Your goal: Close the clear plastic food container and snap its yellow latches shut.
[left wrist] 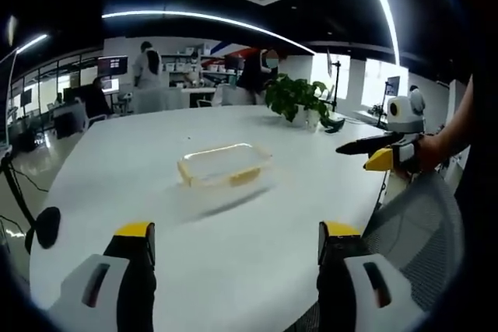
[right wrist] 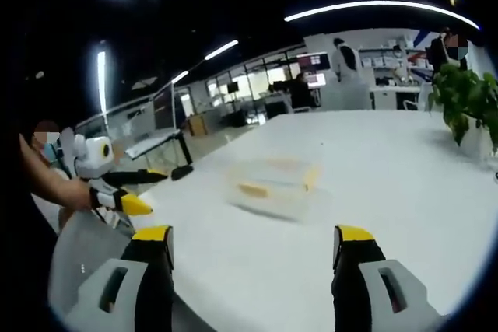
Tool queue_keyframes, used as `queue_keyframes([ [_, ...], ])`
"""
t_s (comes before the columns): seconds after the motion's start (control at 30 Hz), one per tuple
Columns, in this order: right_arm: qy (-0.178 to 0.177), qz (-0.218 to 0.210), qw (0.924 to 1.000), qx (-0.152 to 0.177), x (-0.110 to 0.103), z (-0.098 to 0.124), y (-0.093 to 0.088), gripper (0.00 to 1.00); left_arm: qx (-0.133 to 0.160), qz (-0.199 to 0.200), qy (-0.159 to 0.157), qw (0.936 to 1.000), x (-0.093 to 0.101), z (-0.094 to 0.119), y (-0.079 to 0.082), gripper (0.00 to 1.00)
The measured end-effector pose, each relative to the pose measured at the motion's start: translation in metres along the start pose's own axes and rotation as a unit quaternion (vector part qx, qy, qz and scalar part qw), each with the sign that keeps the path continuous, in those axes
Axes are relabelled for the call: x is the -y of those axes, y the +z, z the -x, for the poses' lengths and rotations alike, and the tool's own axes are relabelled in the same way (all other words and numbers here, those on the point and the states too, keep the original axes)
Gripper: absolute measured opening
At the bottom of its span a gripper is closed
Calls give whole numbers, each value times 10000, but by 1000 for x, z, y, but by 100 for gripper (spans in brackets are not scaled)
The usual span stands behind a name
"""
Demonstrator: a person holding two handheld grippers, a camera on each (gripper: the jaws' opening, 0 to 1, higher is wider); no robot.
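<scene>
A clear rectangular container (left wrist: 224,165) with yellow latches (left wrist: 244,177) sits mid-frame on the smooth white surface (left wrist: 156,192) — left gripper (left wrist: 233,242) and right gripper (right wrist: 253,246) spread wide, empty.

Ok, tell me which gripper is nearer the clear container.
Right, but only slightly. Both grippers hang open near the table edge, touching nothing. The container sits a bit larger and lower before the right gripper than before the left gripper.
</scene>
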State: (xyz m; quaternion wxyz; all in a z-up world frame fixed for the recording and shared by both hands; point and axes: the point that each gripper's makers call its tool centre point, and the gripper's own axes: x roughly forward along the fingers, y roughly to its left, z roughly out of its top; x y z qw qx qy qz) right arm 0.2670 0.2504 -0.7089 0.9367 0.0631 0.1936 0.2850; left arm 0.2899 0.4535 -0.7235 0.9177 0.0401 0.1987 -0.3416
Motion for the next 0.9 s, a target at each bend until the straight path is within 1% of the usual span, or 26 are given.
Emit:
queue_keyframes([
  [0.23,1,-18,10000,-25,1,0,-2,83,-90,-10,-28,10000,1,-1,-5,85],
  [0.4,161,42,9998,-120,-7,-1,-6,82,-84,-37,-19,10000,2,-1,-4,85],
  [0.43,171,81,9997,-147,-8,-2,-7,81,-103,-59,-11,9999,2,-1,-5,85],
  [0.47,113,223,9994,-224,-7,-1,-9,78,-127,-60,-12,9999,2,-2,-6,85],
  [0.5,137,276,9993,-215,-9,-1,-8,76,-148,-65,-4,9999,2,-2,-7,85],
  [0.6,233,270,9992,-202,-12,-1,-9,76,-178,17,80,9998,-3,-2,-9,85],
  [0.7,325,222,9990,-217,-16,-1,-10,76,-216,63,241,9995,-10,0,-11,85],
  [0.77,338,266,9989,-197,-17,0,-9,75,-243,-21,302,9992,-10,-1,-12,85],
  [0.83,253,466,9984,-186,-14,2,-8,74,-329,-154,343,9987,-9,-1,-14,84],
  [0.9,224,467,9985,-194,-12,3,-9,73,-354,-241,374,9984,-9,-2,-14,83],
])
